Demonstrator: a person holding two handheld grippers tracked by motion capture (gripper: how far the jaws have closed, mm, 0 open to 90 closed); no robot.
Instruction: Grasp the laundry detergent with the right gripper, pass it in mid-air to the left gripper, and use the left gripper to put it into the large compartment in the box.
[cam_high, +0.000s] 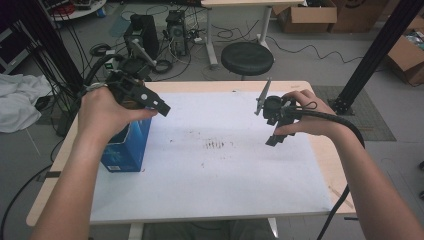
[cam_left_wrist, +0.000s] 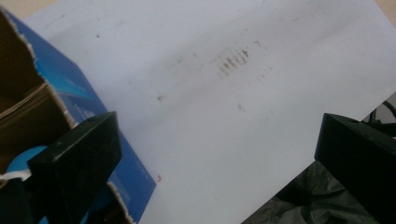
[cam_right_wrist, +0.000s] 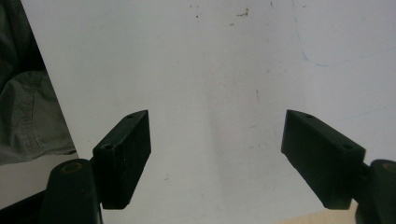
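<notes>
High view: we find the blue box standing at the left edge of the tabletop, top torn open, a blue rounded item inside. The left gripper hovers above the box, fingers spread, empty. The right gripper, well right of the box, fingers likewise apart.

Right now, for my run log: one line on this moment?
left gripper: open, over box | right gripper: open, above sheet | box: open-topped, upright, at sheet's left edge
</notes>
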